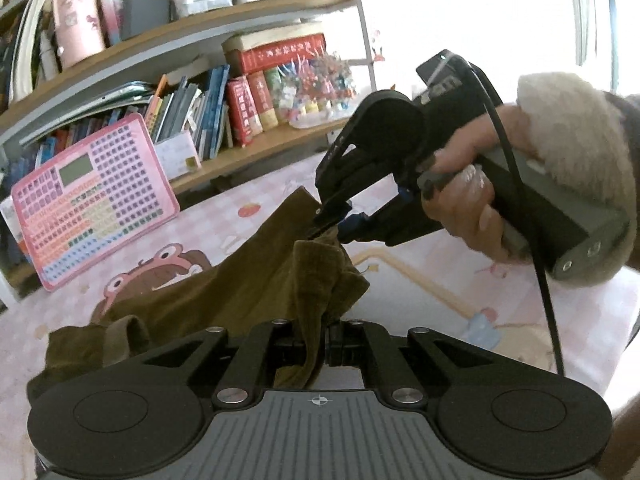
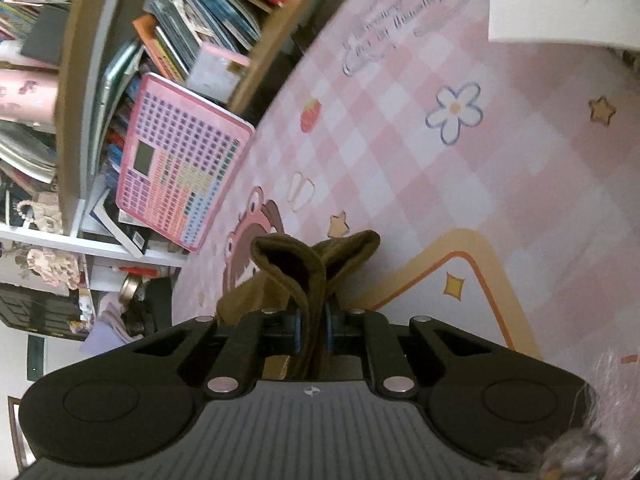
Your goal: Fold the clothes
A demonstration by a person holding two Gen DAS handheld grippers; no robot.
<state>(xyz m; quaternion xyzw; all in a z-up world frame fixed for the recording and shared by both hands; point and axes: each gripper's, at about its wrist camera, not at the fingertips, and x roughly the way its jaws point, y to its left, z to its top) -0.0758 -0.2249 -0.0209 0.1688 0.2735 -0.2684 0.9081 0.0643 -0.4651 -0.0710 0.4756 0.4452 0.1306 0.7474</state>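
An olive-brown corduroy garment [image 1: 240,288] lies bunched on the pink checked table mat [image 1: 440,280], with one part lifted off it. My left gripper [image 1: 318,344] is shut on a hanging fold of the cloth at the bottom of the left wrist view. Further back, my right gripper [image 1: 332,226] pinches the garment's raised upper edge; a hand [image 1: 468,200] in a fluffy sleeve holds it. In the right wrist view the right gripper [image 2: 312,328] has its blue pads pressed on a thick rolled hem of the garment [image 2: 296,264].
A pink tablet with a grid of keys [image 1: 92,196] [image 2: 180,160] leans against a crowded bookshelf [image 1: 240,112] at the table's far edge. A white sheet of paper [image 2: 560,0] lies at the far right. The mat [image 2: 400,160] is bare around the garment.
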